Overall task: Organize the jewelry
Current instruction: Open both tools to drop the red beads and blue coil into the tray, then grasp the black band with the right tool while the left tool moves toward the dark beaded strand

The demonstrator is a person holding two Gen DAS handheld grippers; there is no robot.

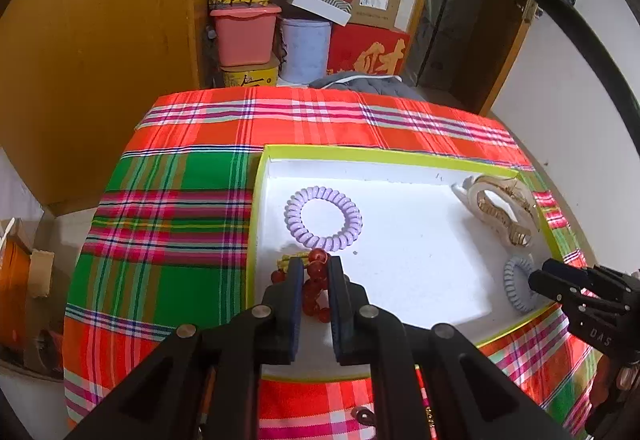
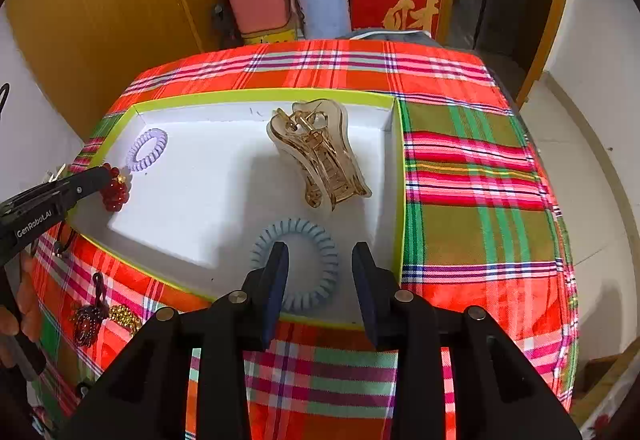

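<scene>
The left gripper (image 1: 314, 266) points steeply down at the near left corner of the tray (image 1: 360, 154), its fingers pinching a red bead bracelet (image 1: 314, 280) that hangs in a bunch just above the tray floor; "GenRoboAI", as best the small print reads, runs along its black body in the right wrist view. The right gripper (image 2: 320, 254), tilted steeper still, hovers over the tray's near right corner with fingers spread, clear of the pale blue spiral hair tie (image 2: 296, 268) lying flat beneath them. The tray is a shallow white box with a lime-green rim, resting on a bench under a bright red, green and pink plaid cloth (image 2: 480, 180). Inside it, a lilac coiled hair tie (image 1: 323, 219) lies beside the beads, and a glossy translucent beige claw clip (image 2: 320, 152) rests towards the far right. Behind the tray, a red box (image 2: 400, 8) bears a large gold Chinese character.
</scene>
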